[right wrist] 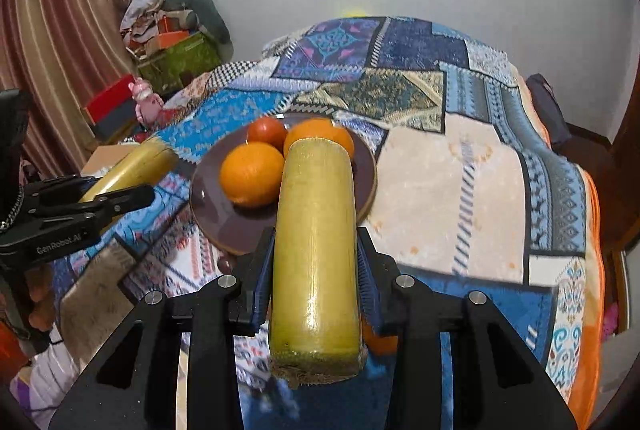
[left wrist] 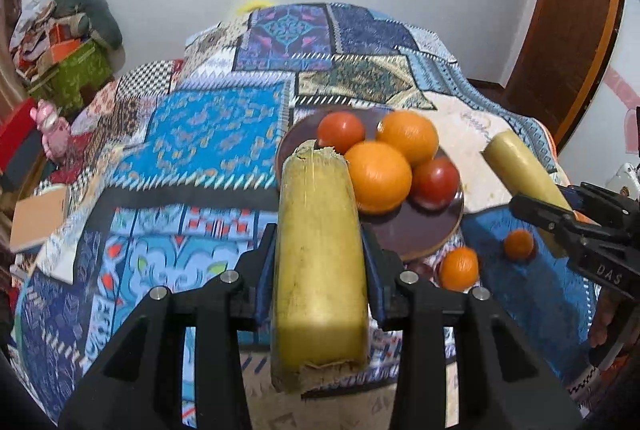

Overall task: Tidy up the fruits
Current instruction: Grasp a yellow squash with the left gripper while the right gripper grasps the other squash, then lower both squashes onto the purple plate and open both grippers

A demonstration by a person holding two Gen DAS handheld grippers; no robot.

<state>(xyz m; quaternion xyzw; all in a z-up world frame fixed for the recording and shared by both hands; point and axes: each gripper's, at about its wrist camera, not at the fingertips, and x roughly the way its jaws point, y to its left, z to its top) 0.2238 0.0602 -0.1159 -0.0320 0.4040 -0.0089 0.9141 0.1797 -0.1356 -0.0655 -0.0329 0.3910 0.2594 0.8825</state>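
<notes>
Two handheld grippers each clamp a yellow-green sugarcane piece above a bed spread with a patchwork blanket [left wrist: 208, 133]. In the left wrist view, the left gripper [left wrist: 319, 262] has its blue-padded jaws pressed against both sides of a thick cane section [left wrist: 318, 258] with ragged cut ends, held clear of the blanket and pointing toward the plate. The right gripper [right wrist: 316, 262] is closed the same way on a second cane section [right wrist: 316, 242], smoother at its far end, which overlaps the near edge of the plate in that view.

A dark brown plate [left wrist: 404, 230] with a pale rim sits on the blanket just beyond both grippers. It holds four round fruits grouped together: two oranges [left wrist: 378, 175] side by side and touching, and two red tomatoes [left wrist: 341, 131], one at the far left of the group, the other [left wrist: 435, 181] at the near right. The near part of the plate is bare.

Two smaller orange fruits, likely tangerines [left wrist: 459, 267], lie on the blanket off the plate, near its right edge and slightly apart from each other.

At the far left, beside the bed, a green box [right wrist: 180, 59] is heaped with clothes and cartons.
</notes>
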